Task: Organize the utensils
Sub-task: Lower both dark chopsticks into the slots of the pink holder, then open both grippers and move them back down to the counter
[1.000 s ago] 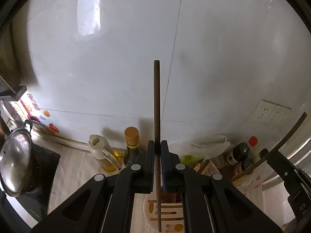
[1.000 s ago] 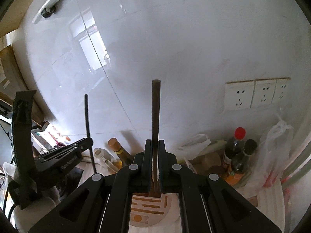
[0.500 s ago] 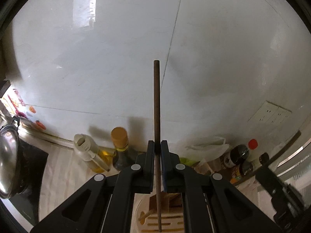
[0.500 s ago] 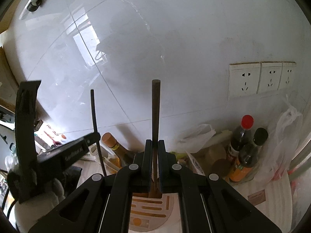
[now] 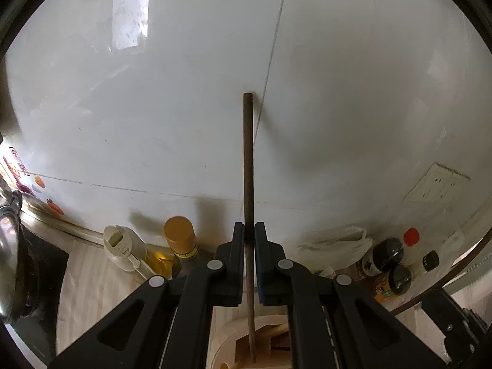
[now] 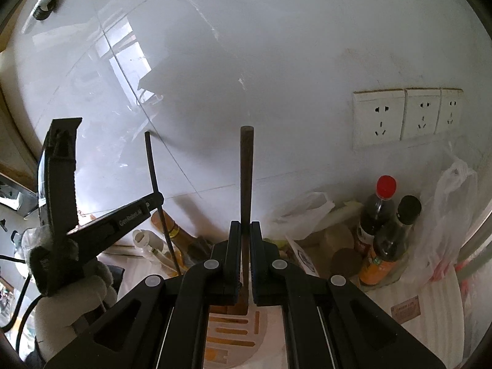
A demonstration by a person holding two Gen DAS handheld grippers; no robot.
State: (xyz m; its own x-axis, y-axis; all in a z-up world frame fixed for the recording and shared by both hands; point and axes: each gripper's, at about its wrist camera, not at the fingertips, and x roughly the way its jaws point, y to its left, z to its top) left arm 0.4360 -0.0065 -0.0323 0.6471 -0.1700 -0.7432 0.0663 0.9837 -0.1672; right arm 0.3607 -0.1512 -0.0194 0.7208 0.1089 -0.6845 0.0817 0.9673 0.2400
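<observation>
My left gripper [image 5: 249, 230] is shut on a thin dark chopstick [image 5: 247, 160] held upright, its lower end over the light wooden slotted utensil holder [image 5: 233, 338]. My right gripper [image 6: 245, 229] is shut on a thicker dark brown chopstick [image 6: 246, 178], also upright, its lower end at a slot of the same holder [image 6: 243, 335]. In the right wrist view the left gripper [image 6: 153, 200] with its chopstick [image 6: 156, 190] stands to the left, held by a gloved hand [image 6: 77, 295].
A white tiled wall is close ahead. An oil dispenser [image 5: 126, 249] and a yellow-capped bottle [image 5: 180, 240] stand at left, a pot [image 5: 7, 264] at far left. Sauce bottles [image 6: 381, 212], plastic bags [image 6: 442, 215] and wall sockets [image 6: 406, 117] are at right.
Both grippers have moved closer to the wall and lower over the holder. The left gripper has shifted right, so the pot and bottles slid left in its view.
</observation>
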